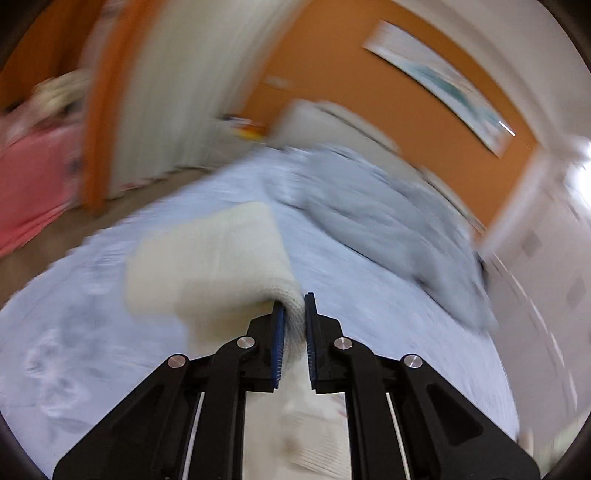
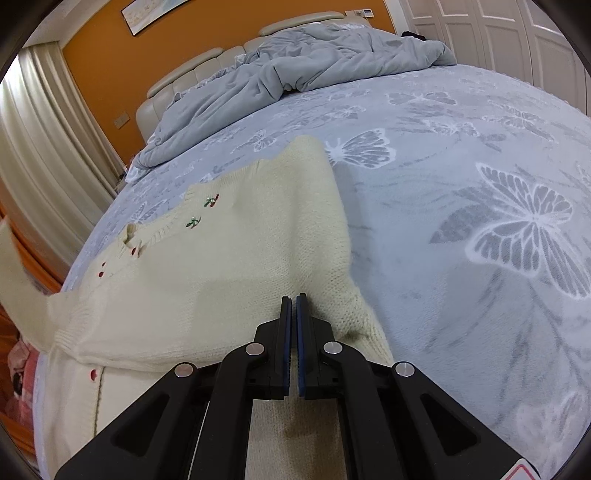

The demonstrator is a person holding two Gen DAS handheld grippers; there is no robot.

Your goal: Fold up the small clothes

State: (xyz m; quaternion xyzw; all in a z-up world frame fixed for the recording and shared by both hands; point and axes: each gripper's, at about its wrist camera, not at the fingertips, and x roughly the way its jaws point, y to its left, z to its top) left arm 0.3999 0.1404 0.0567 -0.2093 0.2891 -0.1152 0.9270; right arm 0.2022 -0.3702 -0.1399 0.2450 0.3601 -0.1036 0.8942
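Observation:
A small cream knit cardigan (image 2: 236, 258) with red buttons and cherry embroidery lies on the blue butterfly bedspread (image 2: 461, 184). Its right sleeve is folded over the body. My right gripper (image 2: 293, 299) is shut, its tips at the cardigan's right edge; whether it pinches the knit I cannot tell. In the blurred left wrist view my left gripper (image 1: 294, 299) is shut on a fold of the cardigan (image 1: 207, 258) and holds that part lifted above the bed. At the far left of the right wrist view a sleeve (image 2: 22, 280) is raised and blurred.
A crumpled grey duvet (image 2: 295, 66) lies at the head of the bed by a cream headboard (image 2: 192, 70). Orange wall, curtains (image 2: 40, 140) at the left, white wardrobe doors (image 2: 498, 29) at the right. Pink fabric (image 1: 33, 184) lies off the bed's left side.

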